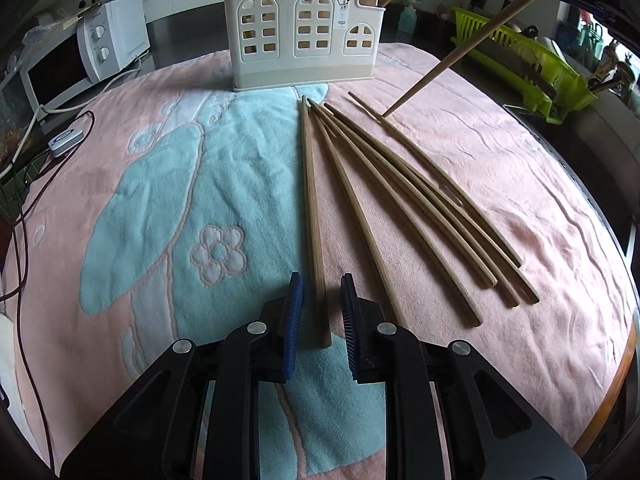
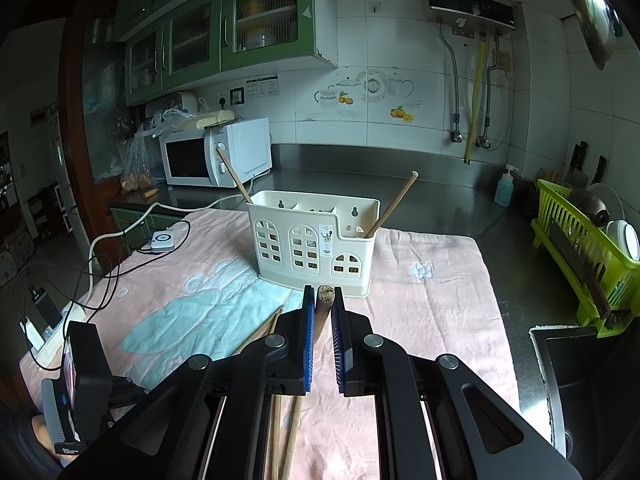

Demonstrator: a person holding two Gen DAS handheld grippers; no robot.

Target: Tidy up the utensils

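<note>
Several wooden chopsticks [image 1: 400, 200] lie fanned out on a pink and teal towel [image 1: 140, 208]. My left gripper [image 1: 320, 292] is open low over the towel, its blue pads on either side of the near end of the leftmost chopstick [image 1: 314, 220]. My right gripper [image 2: 321, 308] is shut on a chopstick [image 2: 323, 308] and holds it raised; in the left wrist view this chopstick [image 1: 460, 52] slants down to the towel. A cream utensil holder [image 1: 300, 32] stands at the towel's far edge, also in the right wrist view [image 2: 312, 240], with two chopsticks standing in it.
A white microwave [image 2: 216, 152] stands at the back left, with cables and a power strip [image 2: 36, 332] beside the towel. A green dish rack [image 2: 584, 248] and a sink [image 2: 580, 368] are to the right. A soap bottle [image 2: 505, 188] stands on the steel counter.
</note>
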